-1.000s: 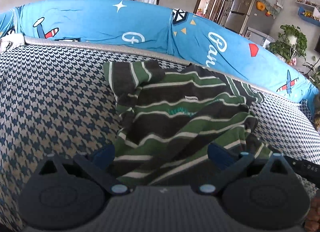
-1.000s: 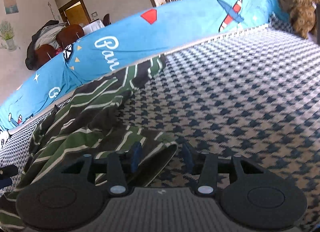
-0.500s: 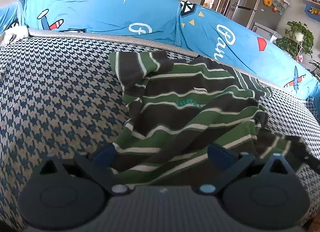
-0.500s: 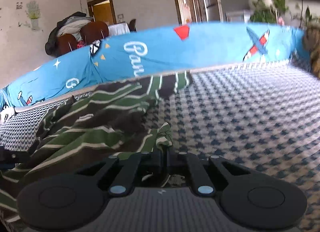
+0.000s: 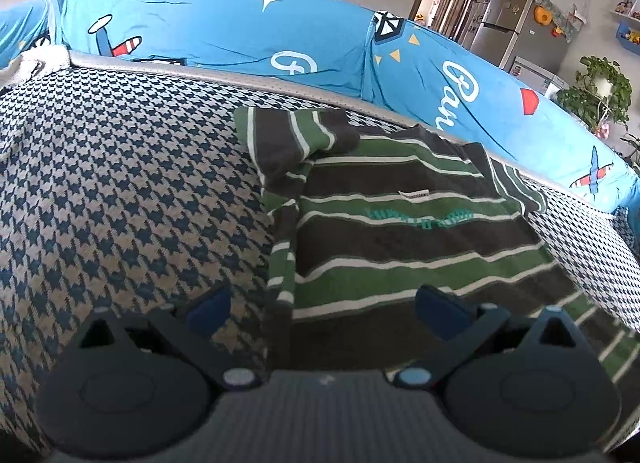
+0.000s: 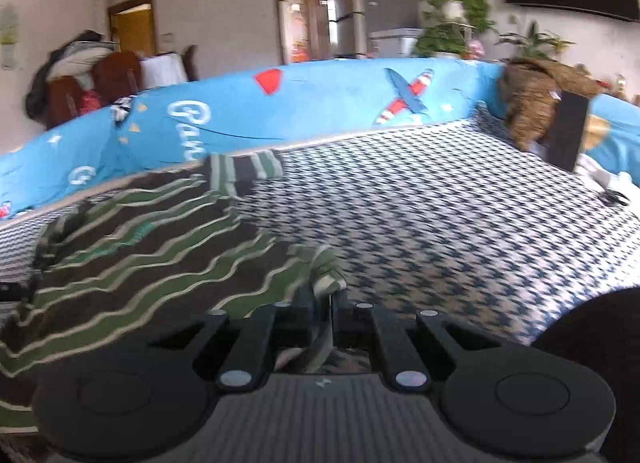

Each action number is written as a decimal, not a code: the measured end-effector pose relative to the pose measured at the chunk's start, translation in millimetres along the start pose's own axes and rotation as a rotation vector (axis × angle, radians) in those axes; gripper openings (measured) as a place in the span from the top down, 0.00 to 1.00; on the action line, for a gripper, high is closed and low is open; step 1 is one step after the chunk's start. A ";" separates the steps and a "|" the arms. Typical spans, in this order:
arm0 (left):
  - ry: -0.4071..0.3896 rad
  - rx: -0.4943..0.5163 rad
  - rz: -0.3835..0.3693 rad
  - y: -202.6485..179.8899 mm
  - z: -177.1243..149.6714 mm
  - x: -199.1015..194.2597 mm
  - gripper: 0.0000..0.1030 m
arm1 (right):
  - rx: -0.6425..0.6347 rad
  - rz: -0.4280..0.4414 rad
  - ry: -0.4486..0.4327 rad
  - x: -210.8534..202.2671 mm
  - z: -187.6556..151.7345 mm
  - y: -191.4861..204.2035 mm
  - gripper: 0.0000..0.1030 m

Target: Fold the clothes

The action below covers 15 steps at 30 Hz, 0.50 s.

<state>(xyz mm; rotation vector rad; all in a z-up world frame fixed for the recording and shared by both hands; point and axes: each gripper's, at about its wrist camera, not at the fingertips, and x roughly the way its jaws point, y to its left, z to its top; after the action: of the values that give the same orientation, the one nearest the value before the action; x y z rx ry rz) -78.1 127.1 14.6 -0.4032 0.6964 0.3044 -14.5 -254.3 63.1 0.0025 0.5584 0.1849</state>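
Note:
A green, dark grey and white striped shirt point(image 5: 404, 235) lies spread on the houndstooth surface point(image 5: 120, 199), one sleeve folded over at its far left. My left gripper point(image 5: 324, 307) hovers open over the shirt's near left hem, its blue pads point(image 5: 208, 305) wide apart and nothing between them. In the right wrist view the same shirt point(image 6: 152, 263) stretches away to the left. My right gripper point(image 6: 322, 303) is shut on the shirt's bunched near corner, and the cloth is lifted taut off the surface.
A blue cartoon-print padded barrier point(image 5: 224, 35) rims the far edge of the surface. A brown plush toy point(image 6: 536, 103) and a dark flat object point(image 6: 568, 131) sit at the far right corner. A dark rounded shape point(image 6: 600, 343) shows at the lower right of the right wrist view.
My right gripper closed on the shirt's corner, then rose and pulled it rightward, drawing the crumpled cloth flatter. The left gripper stayed open and barely shifted.

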 end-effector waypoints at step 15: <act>-0.011 -0.086 0.003 19.4 0.1 -12.3 0.00 | -0.199 0.484 0.083 -10.1 -20.7 52.1 0.89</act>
<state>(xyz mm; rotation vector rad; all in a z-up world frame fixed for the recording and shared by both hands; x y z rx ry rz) -94.7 142.6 17.9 -0.4816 0.6746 0.3398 -42.8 -205.8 53.6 -0.0645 0.6135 0.7138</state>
